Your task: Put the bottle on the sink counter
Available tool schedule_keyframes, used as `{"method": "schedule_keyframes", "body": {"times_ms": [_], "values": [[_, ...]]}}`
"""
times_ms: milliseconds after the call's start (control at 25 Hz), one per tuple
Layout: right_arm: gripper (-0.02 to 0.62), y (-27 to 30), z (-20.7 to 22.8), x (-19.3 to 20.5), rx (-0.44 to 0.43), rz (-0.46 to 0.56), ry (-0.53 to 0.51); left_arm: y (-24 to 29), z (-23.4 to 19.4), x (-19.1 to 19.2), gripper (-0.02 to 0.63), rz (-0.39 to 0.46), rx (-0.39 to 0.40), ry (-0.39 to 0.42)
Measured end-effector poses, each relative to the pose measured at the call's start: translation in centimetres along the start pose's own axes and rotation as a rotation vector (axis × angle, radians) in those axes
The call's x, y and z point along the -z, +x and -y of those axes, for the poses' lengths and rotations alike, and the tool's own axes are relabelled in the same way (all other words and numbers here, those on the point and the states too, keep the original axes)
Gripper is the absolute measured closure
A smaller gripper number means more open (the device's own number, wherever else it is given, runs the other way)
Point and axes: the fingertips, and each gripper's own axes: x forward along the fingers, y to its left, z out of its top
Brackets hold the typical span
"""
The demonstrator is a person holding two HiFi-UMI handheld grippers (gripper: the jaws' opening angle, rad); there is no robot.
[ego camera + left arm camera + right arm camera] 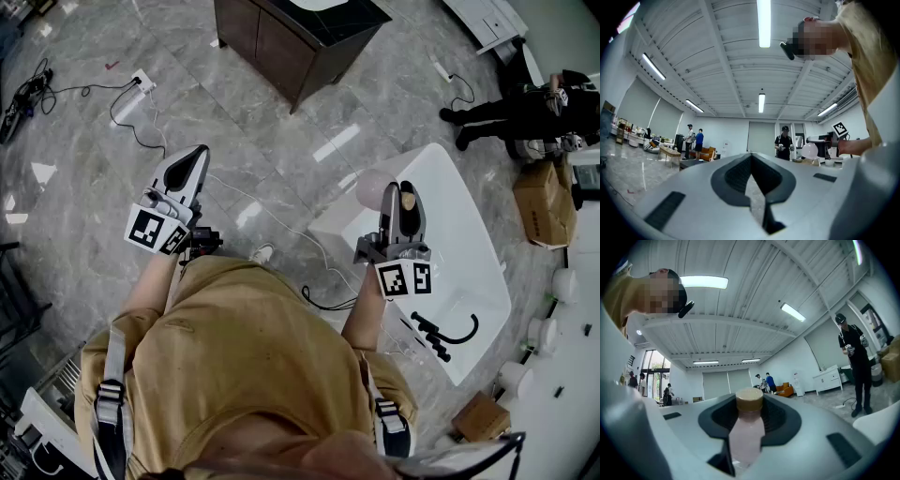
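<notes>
Right gripper [405, 187], centre right of the head view: its fingers are closed on the bottle [746, 430], pressing on both of its sides. The right gripper view shows the bottle lying lengthwise between the fingers, with a pale pink body and a tan cap at the far end, level with the fingertips. This gripper is aimed upward, and I see ceiling behind the cap.

Left gripper [200, 152], centre left of the head view: its fingers meet at the tips and hold nothing. It is also raised, well apart from the right one.

Location of the bottle: in the air, in the right gripper, over the left edge of the white sink worktop [478, 234] that fills the right of the frame. It does not rest on that worktop. A black faucet [452, 336] lies in the lower part of the basin.

A pale pink rounded shape [373, 187] sits just left of the right gripper. The view is too poor for me to say whether it belongs to the bottle.

A dark cabinet [281, 47] stands at the top centre on the grey marble floor [281, 150], and a white cable [281, 211] trails across the floor between the grippers.
</notes>
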Motion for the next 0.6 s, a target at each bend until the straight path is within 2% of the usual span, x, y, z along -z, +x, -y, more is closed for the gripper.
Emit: {"method": "schedule_keyframes", "body": {"times_ms": [360,600], "values": [[0.472,0.1,1.0,0.4,-0.023,-0.002,0.013,0.6,0.8,0.5,0.604,0.003,-0.013,0.0],[0.472,0.5,1.2,0.5,-0.052,-0.009,-0.017,1.1,1.4,1.0,0.604,0.001,-0.022,0.004]]}}
